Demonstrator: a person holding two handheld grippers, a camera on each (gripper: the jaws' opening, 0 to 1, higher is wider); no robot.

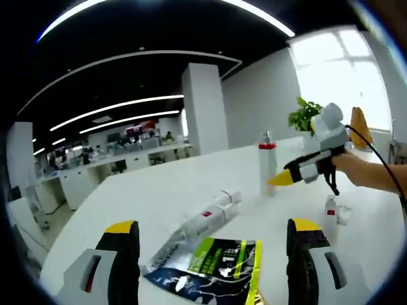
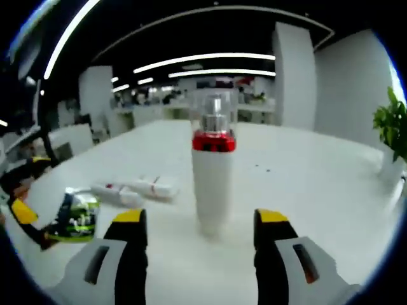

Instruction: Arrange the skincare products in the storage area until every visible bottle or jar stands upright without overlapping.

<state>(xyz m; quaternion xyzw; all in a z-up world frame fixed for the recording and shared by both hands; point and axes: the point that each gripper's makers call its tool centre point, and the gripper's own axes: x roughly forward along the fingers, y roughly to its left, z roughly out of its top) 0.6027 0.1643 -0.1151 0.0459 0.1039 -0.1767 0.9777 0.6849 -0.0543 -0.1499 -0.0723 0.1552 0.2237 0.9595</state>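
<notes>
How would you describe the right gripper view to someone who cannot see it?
A white pump bottle with a red collar and clear cap stands upright on a white table, just beyond the open jaws of the right gripper. To its left lie two white tubes and a green sachet.

Light: bright, even; ceiling strips (image 1: 121,105) plus window (image 1: 340,76), which is blown out | Shadows: soft, faint under the bottle (image 2: 213,171) | Glare: mild sheen on table (image 1: 159,190) | Blur: both views slightly soft, perhaps from motion; far office hazy | Distortion: strong fisheye bending at edges
</notes>
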